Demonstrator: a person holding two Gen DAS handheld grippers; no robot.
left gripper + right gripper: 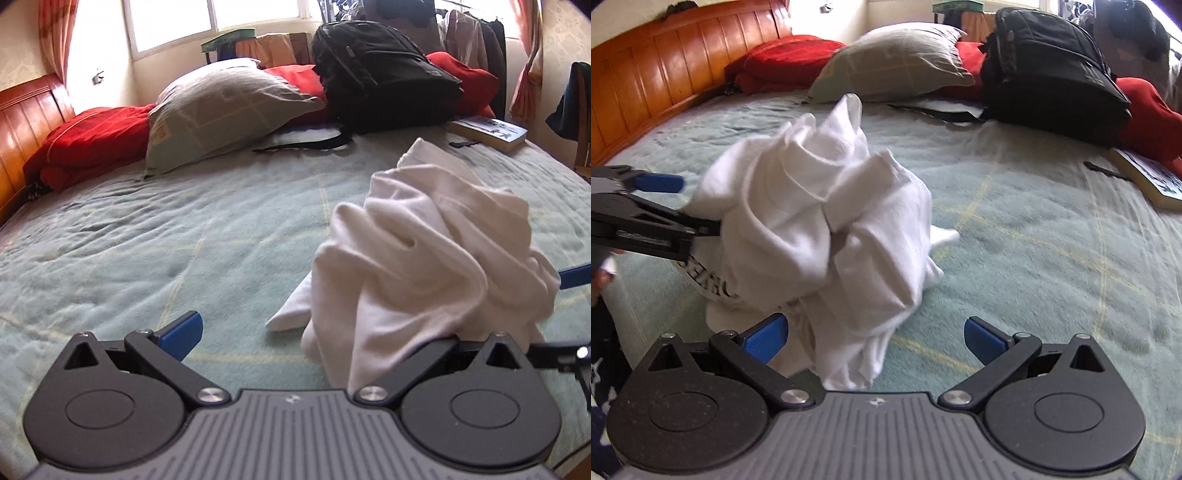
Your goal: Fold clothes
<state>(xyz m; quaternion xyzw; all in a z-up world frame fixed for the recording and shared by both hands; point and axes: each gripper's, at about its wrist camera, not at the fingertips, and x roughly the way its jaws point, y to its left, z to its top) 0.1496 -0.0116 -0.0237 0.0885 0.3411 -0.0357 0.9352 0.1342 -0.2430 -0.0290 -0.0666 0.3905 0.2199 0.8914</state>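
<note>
A crumpled white T-shirt (424, 258) lies in a heap on the pale green bedspread (147, 240). In the left wrist view my left gripper (317, 332) is open; its left blue fingertip (183, 334) shows and the shirt drapes over the right one. In the right wrist view the shirt (820, 221) sits just ahead of my right gripper (875, 339), which is open with both blue fingertips (764, 338) bare, the cloth lying between them. The left gripper (661, 206) shows at the shirt's left side. The right gripper's blue finger (576, 275) peeks out behind the shirt.
A grey-green pillow (221, 107), red bedding (88, 144) and a black backpack (384, 74) lie at the far side of the bed. A book (491, 133) lies far right. A wooden headboard (665, 70) runs along the left. Clothes hang by the window (469, 40).
</note>
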